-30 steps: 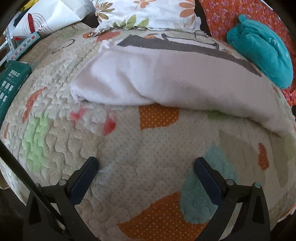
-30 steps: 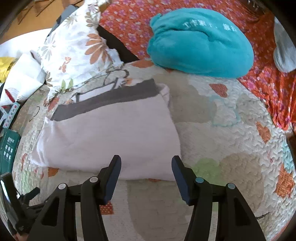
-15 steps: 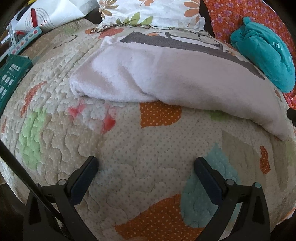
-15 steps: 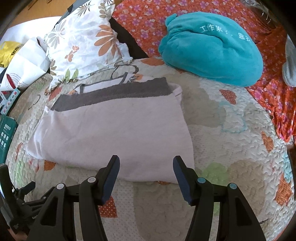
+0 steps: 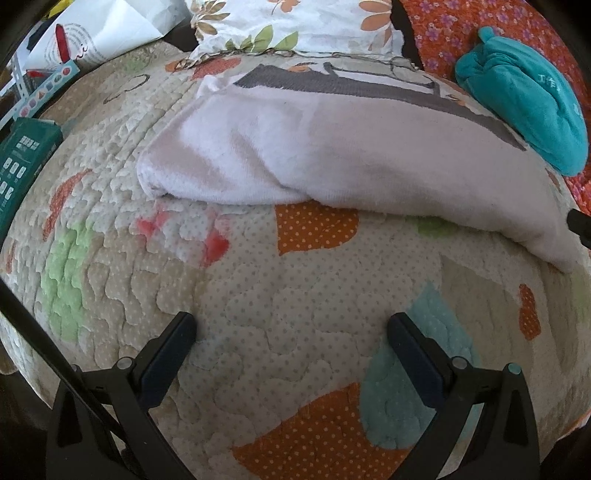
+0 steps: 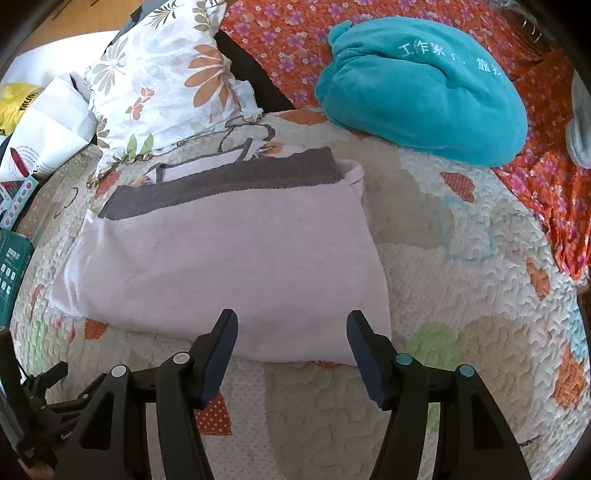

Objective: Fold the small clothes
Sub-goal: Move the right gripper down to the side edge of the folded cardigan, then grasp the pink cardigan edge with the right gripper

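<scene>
A pale pink folded cloth (image 5: 332, 155) with a dark grey band (image 5: 343, 86) along its far edge lies flat on the patchwork quilt (image 5: 295, 302). It also shows in the right wrist view (image 6: 229, 269), grey band (image 6: 221, 181) at the back. My left gripper (image 5: 291, 328) is open and empty, held low over the quilt, short of the cloth's near fold. My right gripper (image 6: 291, 325) is open and empty, its fingertips over the cloth's near edge, close to the near right corner.
A teal plush bundle (image 6: 424, 88) lies on an orange floral sheet (image 6: 546, 173) behind right. A floral pillow (image 6: 166, 85) sits behind the cloth. A green box (image 5: 18, 162) and white paper bag (image 5: 92, 33) lie at the left edge.
Both grippers have pulled back slightly from the cloth and stayed open. The cloth lies flat and has not moved.
</scene>
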A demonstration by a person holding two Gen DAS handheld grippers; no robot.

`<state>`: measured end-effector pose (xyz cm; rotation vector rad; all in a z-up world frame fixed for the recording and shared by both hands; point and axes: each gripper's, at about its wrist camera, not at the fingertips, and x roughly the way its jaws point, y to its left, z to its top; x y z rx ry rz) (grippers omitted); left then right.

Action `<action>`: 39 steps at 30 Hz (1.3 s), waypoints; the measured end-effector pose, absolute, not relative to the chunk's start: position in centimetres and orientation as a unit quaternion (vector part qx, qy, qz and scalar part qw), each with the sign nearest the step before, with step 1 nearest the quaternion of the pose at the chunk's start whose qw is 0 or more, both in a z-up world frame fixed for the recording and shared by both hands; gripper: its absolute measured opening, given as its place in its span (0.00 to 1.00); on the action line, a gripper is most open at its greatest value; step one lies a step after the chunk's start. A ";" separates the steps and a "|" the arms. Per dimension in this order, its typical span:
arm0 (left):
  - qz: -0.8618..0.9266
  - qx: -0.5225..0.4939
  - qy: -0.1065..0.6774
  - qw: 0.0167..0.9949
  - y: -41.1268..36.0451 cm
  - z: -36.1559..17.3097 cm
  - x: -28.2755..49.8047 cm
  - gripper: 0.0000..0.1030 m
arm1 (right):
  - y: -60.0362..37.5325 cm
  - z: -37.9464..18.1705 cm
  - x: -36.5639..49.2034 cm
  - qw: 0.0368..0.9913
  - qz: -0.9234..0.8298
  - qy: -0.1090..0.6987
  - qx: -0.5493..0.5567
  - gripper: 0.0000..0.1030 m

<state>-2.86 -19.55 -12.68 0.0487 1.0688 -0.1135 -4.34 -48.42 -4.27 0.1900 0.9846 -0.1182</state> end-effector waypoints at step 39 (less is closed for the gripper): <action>0.148 -0.183 0.439 0.867 5.7 -2.0 6.9 0.78 | -21.7 -5.8 -0.8 0.857 0.190 0.451 -0.158 0.64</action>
